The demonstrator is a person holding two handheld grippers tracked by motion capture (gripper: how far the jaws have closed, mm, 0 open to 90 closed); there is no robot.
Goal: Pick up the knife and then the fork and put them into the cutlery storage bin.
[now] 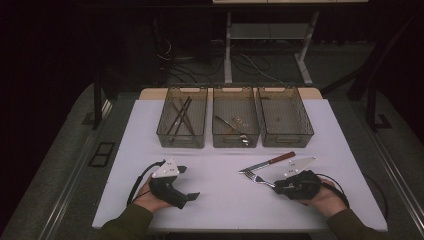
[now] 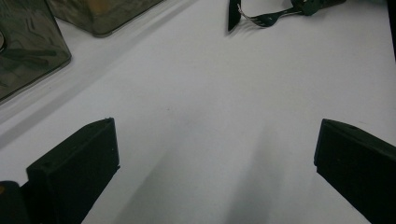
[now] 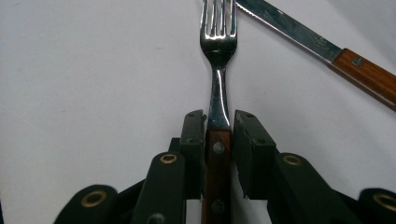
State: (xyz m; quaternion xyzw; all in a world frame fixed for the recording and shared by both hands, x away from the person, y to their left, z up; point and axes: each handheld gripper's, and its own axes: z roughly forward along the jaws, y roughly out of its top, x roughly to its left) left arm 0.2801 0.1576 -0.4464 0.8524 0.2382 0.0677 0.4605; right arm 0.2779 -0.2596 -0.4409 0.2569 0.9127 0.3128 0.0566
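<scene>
A fork (image 1: pixel 257 178) with a wooden handle lies on the white table (image 1: pixel 220 205), tines pointing away from me. My right gripper (image 1: pixel 276 186) is shut on its handle; in the right gripper view the jaws (image 3: pixel 219 122) squeeze the handle just below the fork's steel neck (image 3: pixel 218 51). A knife (image 1: pixel 270 161) with a wooden handle lies just beyond the fork, its blade (image 3: pixel 285 23) crossing close to the tines. My left gripper (image 1: pixel 186 182) rests at the near left, open, with bare table between its jaws (image 2: pixel 215 135). The fork (image 2: pixel 264 19) is also in the left gripper view.
Three clear bins stand in a row at the back. The left bin (image 1: pixel 181 144) holds long thin sticks, the middle bin (image 1: pixel 236 142) holds some cutlery, and the right bin (image 1: pixel 287 142) looks empty. The near table edge is close to both hands.
</scene>
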